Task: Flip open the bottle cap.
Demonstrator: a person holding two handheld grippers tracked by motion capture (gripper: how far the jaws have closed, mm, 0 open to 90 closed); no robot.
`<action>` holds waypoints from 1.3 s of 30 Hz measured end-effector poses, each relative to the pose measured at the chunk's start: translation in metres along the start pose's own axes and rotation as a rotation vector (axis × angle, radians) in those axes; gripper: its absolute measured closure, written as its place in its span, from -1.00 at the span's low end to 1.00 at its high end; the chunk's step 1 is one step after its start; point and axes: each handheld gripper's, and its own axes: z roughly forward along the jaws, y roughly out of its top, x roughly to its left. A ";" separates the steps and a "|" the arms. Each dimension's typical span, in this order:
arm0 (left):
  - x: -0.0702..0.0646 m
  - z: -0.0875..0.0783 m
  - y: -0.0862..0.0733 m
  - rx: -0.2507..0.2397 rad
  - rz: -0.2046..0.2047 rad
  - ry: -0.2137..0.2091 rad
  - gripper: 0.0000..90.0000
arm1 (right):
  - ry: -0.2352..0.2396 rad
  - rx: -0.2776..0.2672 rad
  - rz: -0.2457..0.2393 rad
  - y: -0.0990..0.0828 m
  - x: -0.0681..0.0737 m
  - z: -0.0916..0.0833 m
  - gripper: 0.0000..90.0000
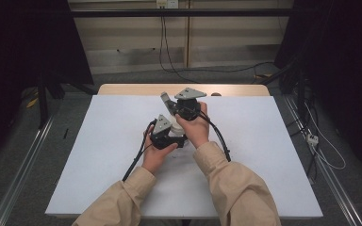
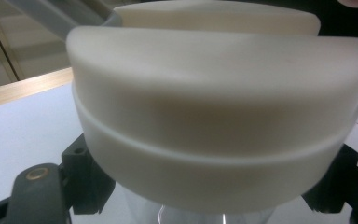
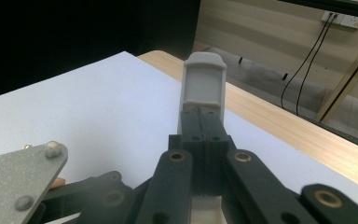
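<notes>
Two hands hold two grippers close together in the middle of a white table.

In the high view, the left gripper (image 1: 166,133) sits just below the right gripper (image 1: 181,109), and a small white thing (image 1: 176,126) peeks out between them, near the middle of the frame. The left gripper view shows it up close: a big cream lid (image 2: 219,116) on a clear jar (image 2: 196,215), with a black jaw on each side at the bottom corners, pinching it. The right gripper view shows something else: its two black jaws are pressed on a thin grey handle (image 3: 203,84) that sticks up in the middle of the frame. Behind it are the white table (image 3: 88,112) and its wooden edge (image 3: 279,121).
</notes>
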 end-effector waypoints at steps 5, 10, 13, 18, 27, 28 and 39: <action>0.000 0.000 0.000 0.001 0.002 0.000 -0.59 | 0.002 0.002 0.003 -0.001 0.000 0.002 1.00; 0.000 0.000 0.000 0.005 0.008 -0.001 -0.59 | 0.005 0.010 0.005 0.000 0.000 0.003 1.00; 0.000 0.000 0.000 0.005 0.009 -0.001 -0.59 | 0.005 0.014 0.004 0.000 0.000 0.004 1.00; 0.000 0.000 0.000 0.011 0.016 0.000 -0.59 | 0.008 0.024 0.013 -0.001 -0.001 0.006 1.00; 0.000 0.000 0.000 0.001 0.000 0.002 -0.59 | 0.013 0.035 0.023 -0.003 -0.001 0.009 1.00; 0.000 0.000 0.000 0.001 0.000 0.002 -0.59 | 0.013 0.035 0.023 -0.003 -0.001 0.009 1.00; 0.001 -0.001 0.000 0.002 -0.009 0.001 -0.59 | 0.010 0.035 0.018 -0.004 0.001 0.011 1.00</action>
